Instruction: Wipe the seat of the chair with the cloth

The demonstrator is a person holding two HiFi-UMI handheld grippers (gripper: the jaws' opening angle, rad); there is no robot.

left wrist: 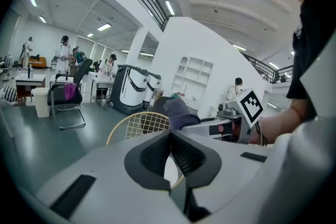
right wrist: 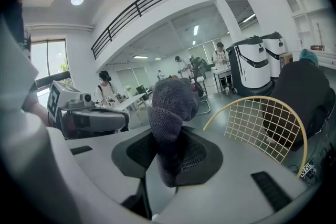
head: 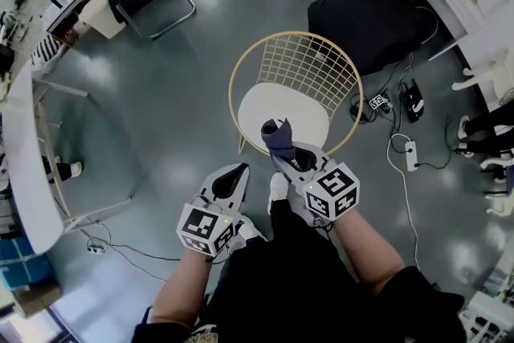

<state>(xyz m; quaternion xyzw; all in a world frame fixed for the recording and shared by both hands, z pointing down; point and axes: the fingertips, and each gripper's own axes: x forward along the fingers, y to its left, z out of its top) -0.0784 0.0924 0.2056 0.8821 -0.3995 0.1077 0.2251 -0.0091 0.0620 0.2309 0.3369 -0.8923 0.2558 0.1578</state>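
Your right gripper (head: 285, 153) is clamping the dark cloth (head: 278, 136) in its jaws, holding it over the front edge of the wire chair's (head: 309, 64) white seat (head: 277, 104) (touching or not, unclear). Your left gripper (head: 237, 173) is hanging alongside, jaws pressed together, empty.

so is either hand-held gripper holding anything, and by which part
The right hand-held gripper is shut on the dark cloth, pinching one end; the rest bunches up beyond the jaws. The left hand-held gripper is shut and empty.
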